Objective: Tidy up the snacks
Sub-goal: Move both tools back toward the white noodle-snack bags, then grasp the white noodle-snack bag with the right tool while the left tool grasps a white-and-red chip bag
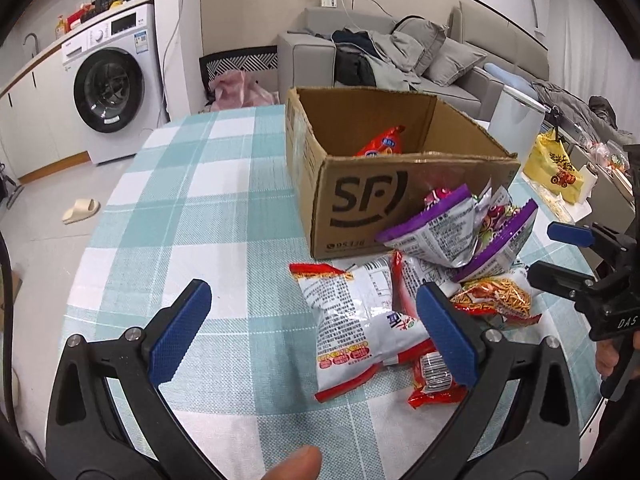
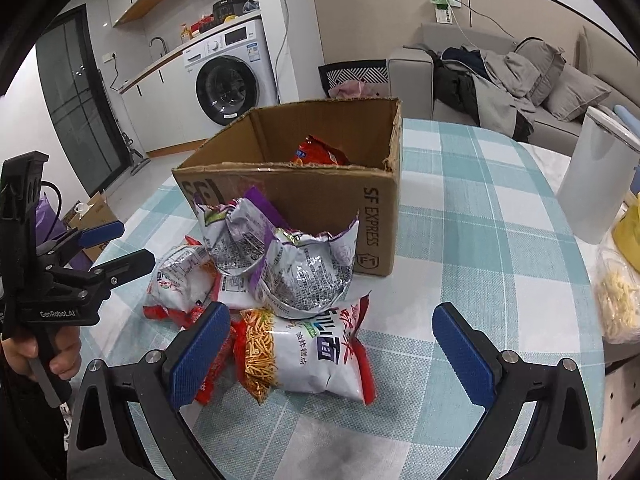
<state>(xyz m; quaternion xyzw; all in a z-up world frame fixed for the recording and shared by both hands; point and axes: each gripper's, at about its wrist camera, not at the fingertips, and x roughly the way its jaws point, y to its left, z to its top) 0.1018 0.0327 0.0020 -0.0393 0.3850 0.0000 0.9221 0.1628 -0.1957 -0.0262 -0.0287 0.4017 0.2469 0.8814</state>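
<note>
An open cardboard box [image 1: 366, 196] [image 2: 376, 216] stands on the checked table with one red snack bag [image 1: 382, 144] [image 2: 318, 152] inside. In front of it lies a pile of snack bags: two purple-and-silver bags [image 1: 452, 232] [image 2: 304, 268] on top, red-and-white noodle bags [image 1: 356, 320] [image 2: 304, 352] below. My left gripper [image 1: 314, 328] is open and empty, its right finger over the nearest red-and-white bag. My right gripper [image 2: 332, 354] is open and empty, straddling the front noodle bag. Each gripper shows in the other's view, the right one [image 1: 576, 256] and the left one [image 2: 116, 246].
The table has a teal-and-white checked cloth [image 1: 192, 208] [image 2: 480, 240]. A white bin [image 2: 596, 176], a yellow bag [image 1: 554, 170] and a clear bag of pale snacks [image 2: 618, 304] sit at the right. A washing machine [image 1: 116, 84] and a grey sofa [image 1: 400, 56] stand beyond the table.
</note>
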